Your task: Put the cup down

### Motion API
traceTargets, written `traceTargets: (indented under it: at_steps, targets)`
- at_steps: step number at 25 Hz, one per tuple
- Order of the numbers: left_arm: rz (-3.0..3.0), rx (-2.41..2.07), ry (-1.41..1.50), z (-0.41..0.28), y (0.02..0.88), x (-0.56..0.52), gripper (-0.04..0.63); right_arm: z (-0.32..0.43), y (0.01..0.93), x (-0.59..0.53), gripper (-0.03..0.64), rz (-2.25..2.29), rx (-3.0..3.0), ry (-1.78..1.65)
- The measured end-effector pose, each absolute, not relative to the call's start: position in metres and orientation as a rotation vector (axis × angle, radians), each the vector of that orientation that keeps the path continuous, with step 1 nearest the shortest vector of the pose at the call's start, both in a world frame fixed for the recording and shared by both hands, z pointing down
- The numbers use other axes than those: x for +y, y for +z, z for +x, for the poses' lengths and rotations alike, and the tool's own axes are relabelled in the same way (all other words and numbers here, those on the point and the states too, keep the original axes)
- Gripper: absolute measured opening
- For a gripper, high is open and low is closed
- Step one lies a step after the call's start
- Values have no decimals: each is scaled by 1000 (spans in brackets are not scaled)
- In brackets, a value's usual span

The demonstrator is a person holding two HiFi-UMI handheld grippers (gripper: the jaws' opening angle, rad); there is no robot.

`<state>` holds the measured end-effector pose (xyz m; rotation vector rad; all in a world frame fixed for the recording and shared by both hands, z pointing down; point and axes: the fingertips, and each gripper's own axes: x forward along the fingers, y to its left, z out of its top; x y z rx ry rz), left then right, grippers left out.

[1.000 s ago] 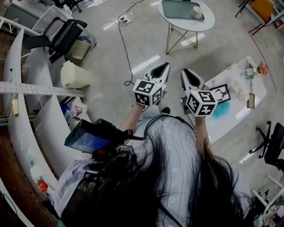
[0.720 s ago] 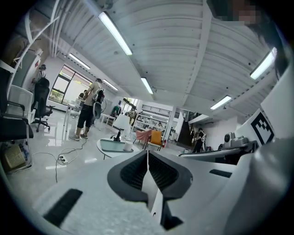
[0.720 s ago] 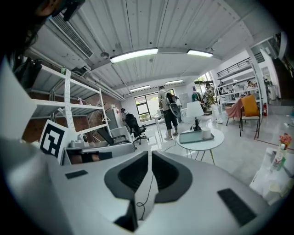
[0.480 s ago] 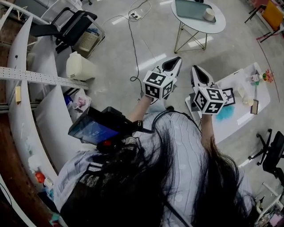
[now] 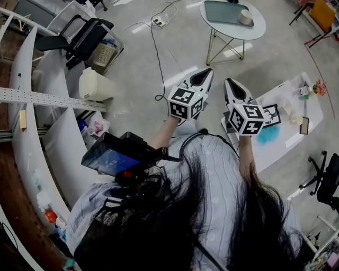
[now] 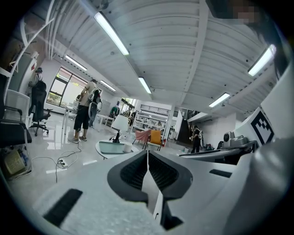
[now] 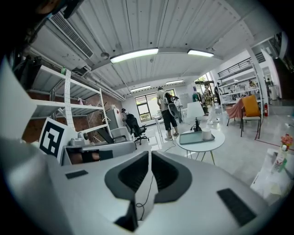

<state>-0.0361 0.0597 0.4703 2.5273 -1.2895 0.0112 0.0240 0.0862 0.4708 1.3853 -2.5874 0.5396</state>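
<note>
Cream-coloured and cylindrical, the small cup stands upright on the round white table with thin metal legs. Its long axis is vertical and its mouth faces up, and it sits just beside the flat teal tray on the same tabletop. Well short of that table, above the grey polished floor, the left gripper and the right gripper are held side by side and aim roughly toward it, each with its jaws pressed fully together and nothing between them.
</note>
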Motion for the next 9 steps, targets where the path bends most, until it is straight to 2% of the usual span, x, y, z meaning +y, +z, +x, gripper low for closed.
traceTargets:
  at_steps: [9]
  targets:
    - [2532, -1278, 19, -25, 474, 53, 21, 35, 476, 82, 44, 1397, -2576, 553]
